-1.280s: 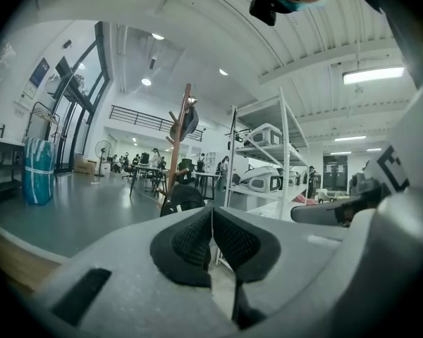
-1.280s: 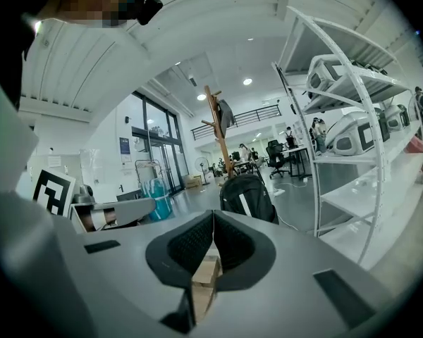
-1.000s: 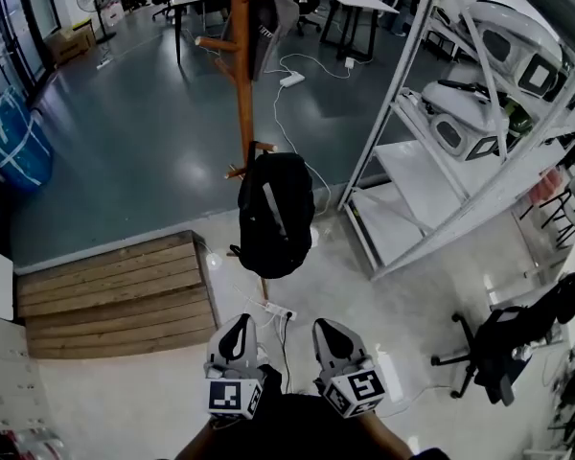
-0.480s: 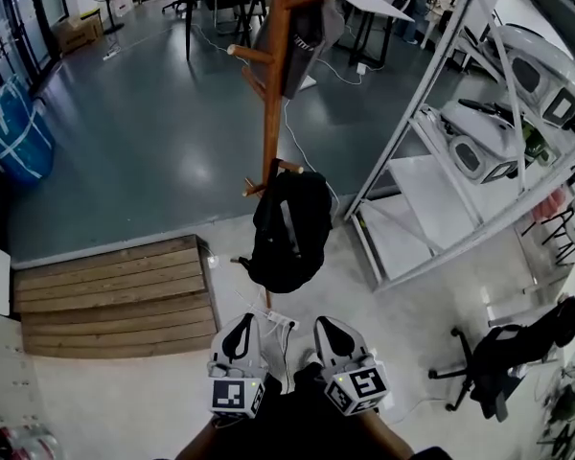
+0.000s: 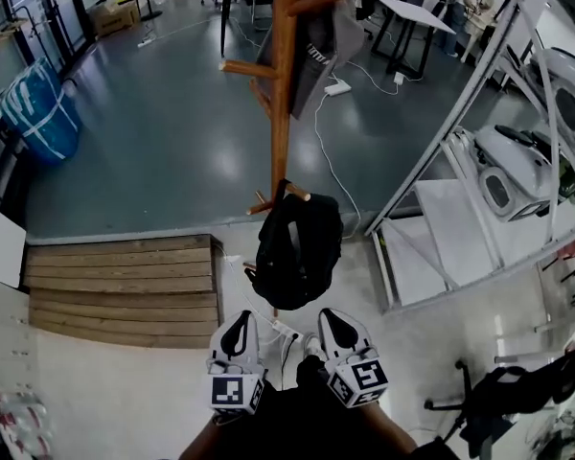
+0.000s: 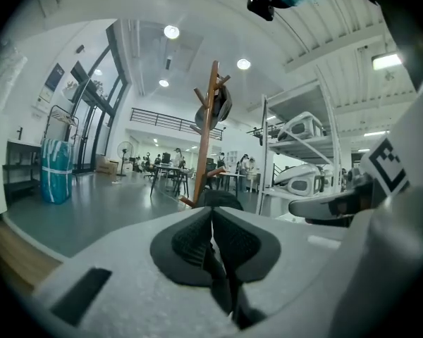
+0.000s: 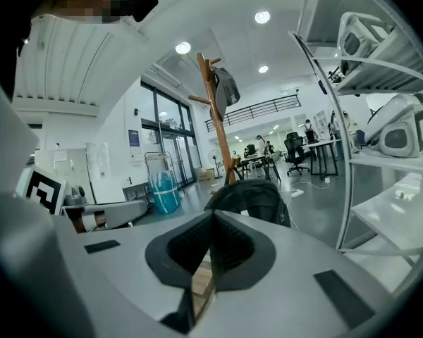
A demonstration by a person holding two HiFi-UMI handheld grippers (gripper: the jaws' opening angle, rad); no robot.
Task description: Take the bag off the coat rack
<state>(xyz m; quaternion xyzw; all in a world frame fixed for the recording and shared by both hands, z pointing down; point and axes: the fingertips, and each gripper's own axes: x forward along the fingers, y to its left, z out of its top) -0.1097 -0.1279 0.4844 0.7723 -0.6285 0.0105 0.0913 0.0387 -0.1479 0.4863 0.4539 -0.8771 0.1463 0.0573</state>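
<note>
While both grippers hang short of the rack, neither has anything in it: the left gripper (image 5: 236, 336) has its jaws pressed together on nothing, and the right gripper (image 5: 333, 335) likewise, pads meeting along a closed seam.

The bag (image 5: 298, 248), a black backpack, sits straight ahead of both pairs of jaws and a little above their tips, apart from them. It hangs off a low peg (image 5: 294, 193) on the wooden coat rack (image 5: 284, 94), which rises behind the bag and well above the jaws.

Risks, as judged:
- Jaws are shut, so pushing in now would only shove the bag and set it swinging.
- The peg slants upward. A pull straight back toward the jaws, without lifting first, would likely snag the loop and could drag the rack over.
- A grey garment (image 5: 318, 38) hangs high on the rack and could shake loose.
- A white cable (image 5: 280, 329) lies on the floor below and between the jaws, so there is a trip hazard on the approach.

Orientation: the bag's long axis runs vertically, top at the peg, bottom toward the floor. Its broad face seems turned toward the jaws.
</note>
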